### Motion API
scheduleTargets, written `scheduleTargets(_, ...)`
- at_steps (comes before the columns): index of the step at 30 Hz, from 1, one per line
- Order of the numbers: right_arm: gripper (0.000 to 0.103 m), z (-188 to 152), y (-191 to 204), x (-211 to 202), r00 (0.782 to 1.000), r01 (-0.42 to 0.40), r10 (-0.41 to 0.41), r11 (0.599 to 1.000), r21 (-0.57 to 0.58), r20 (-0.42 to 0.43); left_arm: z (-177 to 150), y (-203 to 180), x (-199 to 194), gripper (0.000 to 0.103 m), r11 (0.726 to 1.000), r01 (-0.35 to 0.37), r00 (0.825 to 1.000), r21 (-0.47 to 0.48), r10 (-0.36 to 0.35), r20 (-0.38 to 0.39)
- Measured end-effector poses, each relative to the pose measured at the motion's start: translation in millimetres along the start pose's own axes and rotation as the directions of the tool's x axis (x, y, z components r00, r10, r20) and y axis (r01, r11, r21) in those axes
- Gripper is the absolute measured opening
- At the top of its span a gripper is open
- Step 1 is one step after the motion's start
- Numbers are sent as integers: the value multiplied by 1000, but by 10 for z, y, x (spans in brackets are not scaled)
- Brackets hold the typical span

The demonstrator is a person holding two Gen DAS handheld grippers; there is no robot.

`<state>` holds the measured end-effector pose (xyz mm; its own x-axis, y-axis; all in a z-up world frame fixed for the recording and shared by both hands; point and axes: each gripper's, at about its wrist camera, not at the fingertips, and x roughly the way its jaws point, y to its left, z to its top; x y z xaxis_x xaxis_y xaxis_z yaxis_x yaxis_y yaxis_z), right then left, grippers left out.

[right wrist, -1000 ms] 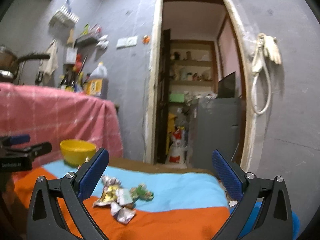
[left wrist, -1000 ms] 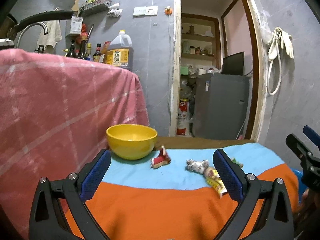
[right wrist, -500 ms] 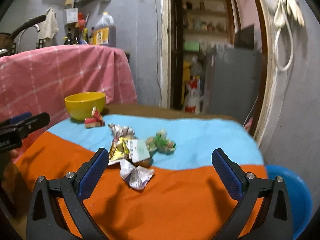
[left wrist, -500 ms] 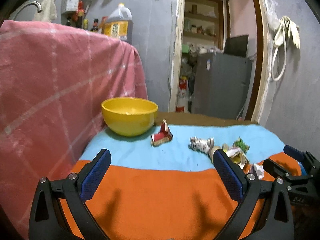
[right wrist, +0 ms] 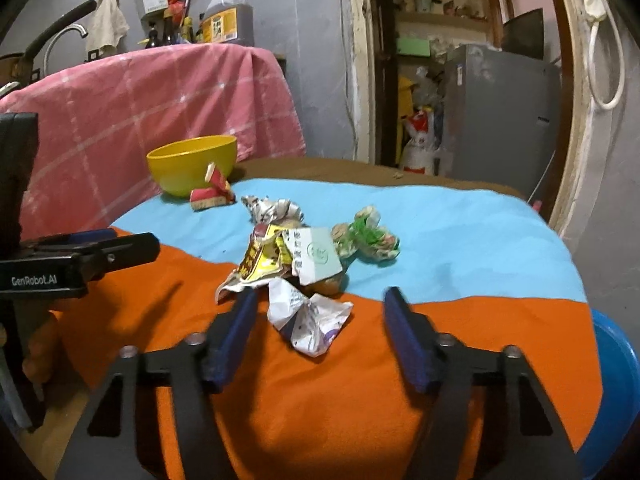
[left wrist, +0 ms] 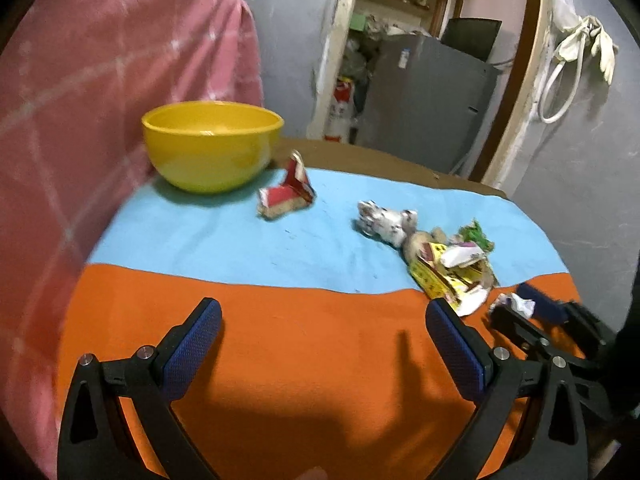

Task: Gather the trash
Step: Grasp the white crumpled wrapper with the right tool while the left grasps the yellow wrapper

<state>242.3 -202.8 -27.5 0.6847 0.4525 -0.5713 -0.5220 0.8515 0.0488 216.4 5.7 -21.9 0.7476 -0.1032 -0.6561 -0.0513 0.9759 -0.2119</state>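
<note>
My right gripper sits low over the orange part of the table cloth, close to the table's near edge, and the white crumpled wrapper lies straight ahead between its two blue pads. That is the relation my next move turns on. The wrapper's long axis runs roughly across the gap, from pad to pad, so a straight close should catch it without any wrist roll. The pads stand clear of the paper on both sides, so I read the jaws as partly apart with nothing clamped. They have just been closing in from their widest, with the wrapper between them.

The right hand is far nearer this piece. My left gripper hovers over bare orange cloth toward the table's left edge, jaws wide apart and empty. The rest of the trash lies beyond, near the seam with the blue cloth: the yellow packet, the green wrapper, a grey-white wad and a red carton scrap just beside the yellow bowl at the far left corner.

Compared with a second ago, both cameras have tipped downward and dropped toward the table. The litter now fills much more of the view.
</note>
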Motion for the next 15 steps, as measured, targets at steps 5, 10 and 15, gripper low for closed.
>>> scheduleTargets(5, 26, -24, -51, 7, 1000, -5, 5, 1000, 14, -22, 16, -42, 54, 96, 995, 92, 995, -31, -92, -27)
scheduleTargets(10, 21, -25, -102, -21, 1000, 23, -23, 1000, 8, -13, 63, -203, 137, 75, 988, 156, 986, 3, -155, -62)
scheduleTargets(15, 20, -21, -240, -55, 999, 47, -47, 998, 31, -6, 135, -334, 313, 58, 979, 203, 973, 15, -200, -115)
